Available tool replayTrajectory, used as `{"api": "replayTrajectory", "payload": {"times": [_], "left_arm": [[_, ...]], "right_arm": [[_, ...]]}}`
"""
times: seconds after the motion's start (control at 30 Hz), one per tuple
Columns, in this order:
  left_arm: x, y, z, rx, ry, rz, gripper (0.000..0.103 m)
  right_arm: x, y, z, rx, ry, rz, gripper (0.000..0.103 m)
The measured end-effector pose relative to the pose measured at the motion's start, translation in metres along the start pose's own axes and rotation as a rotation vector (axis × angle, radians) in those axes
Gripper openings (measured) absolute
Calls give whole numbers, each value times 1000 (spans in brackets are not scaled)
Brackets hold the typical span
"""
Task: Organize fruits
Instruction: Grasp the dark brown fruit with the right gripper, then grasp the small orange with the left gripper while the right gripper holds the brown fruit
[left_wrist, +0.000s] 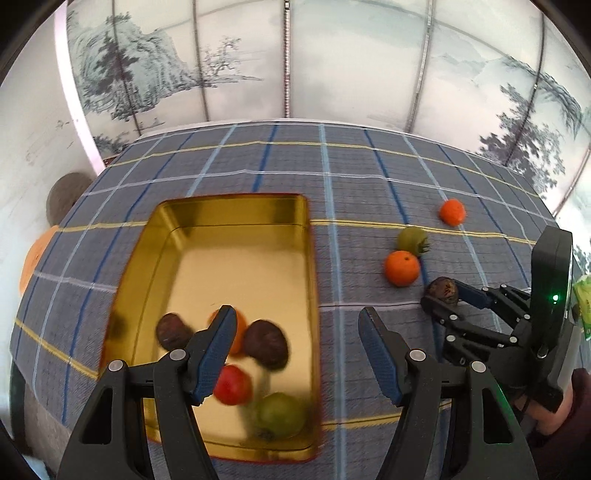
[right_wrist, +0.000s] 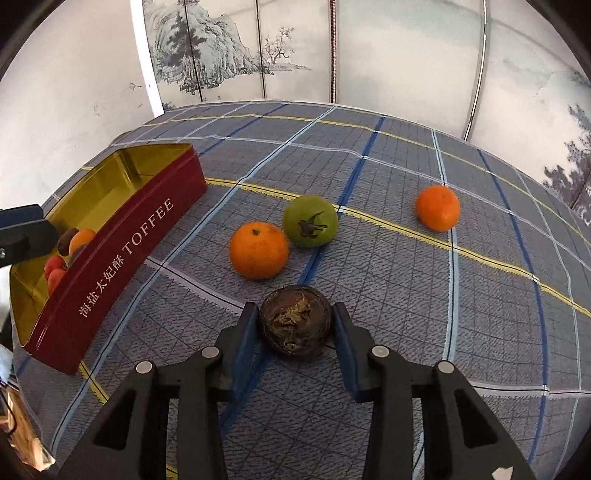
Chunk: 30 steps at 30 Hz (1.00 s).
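Dark brown fruit lies on the checked cloth near the front edge, right gripper clamped on it; left gripper hangs apart, empty, over the tin; next: lift and carry to tin.

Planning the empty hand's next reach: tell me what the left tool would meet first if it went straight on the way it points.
Probably the plaid cloth just right of the gold tin. The left tool is open and empty; depth is unclear in this fisheye view.
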<state>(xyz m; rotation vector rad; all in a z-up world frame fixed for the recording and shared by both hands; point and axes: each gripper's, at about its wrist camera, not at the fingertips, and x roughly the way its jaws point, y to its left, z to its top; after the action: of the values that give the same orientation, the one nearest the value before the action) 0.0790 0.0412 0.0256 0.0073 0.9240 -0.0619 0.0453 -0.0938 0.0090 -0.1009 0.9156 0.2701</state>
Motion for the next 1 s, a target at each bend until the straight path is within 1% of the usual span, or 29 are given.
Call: {"api": "replayTrajectory", "payload": {"times": [0.07,0.23,0.47,0.57,0.63,0.7,0.83,0.9,0.93,1.0], "left_arm": [[4,-8,3,15,6,-9,69],[15,-33,8,53,17,-35,69],[36,-64,13,71,55,-103,69],[48,-72,15,71,75,-115,69],[57,-76,18,66,91,-111,69],[69,-78,21,49,109,-121,69],[89,-84,28,36,125,-112,68],[99,-88,32,46,131,-95,64],[102,-89,34,46,130,-94,60],[110,-92,37,50,138,-95,57]], "right_arm": [[-1,-6,-1,9,0,-8,37],[-7,-33,-7,38,2,-86,37],[-19,-81,-18,96,4,-178,37],[-25,-105,-25,137,5,-214,37],[-29,-120,-29,175,5,-214,37],[-29,-126,-30,201,2,-203,37],[-27,-119,-28,164,7,-243,37],[-27,-120,-28,170,7,-235,37],[-28,-122,-29,178,7,-226,38],[-28,-125,-30,190,5,-212,38]]}}
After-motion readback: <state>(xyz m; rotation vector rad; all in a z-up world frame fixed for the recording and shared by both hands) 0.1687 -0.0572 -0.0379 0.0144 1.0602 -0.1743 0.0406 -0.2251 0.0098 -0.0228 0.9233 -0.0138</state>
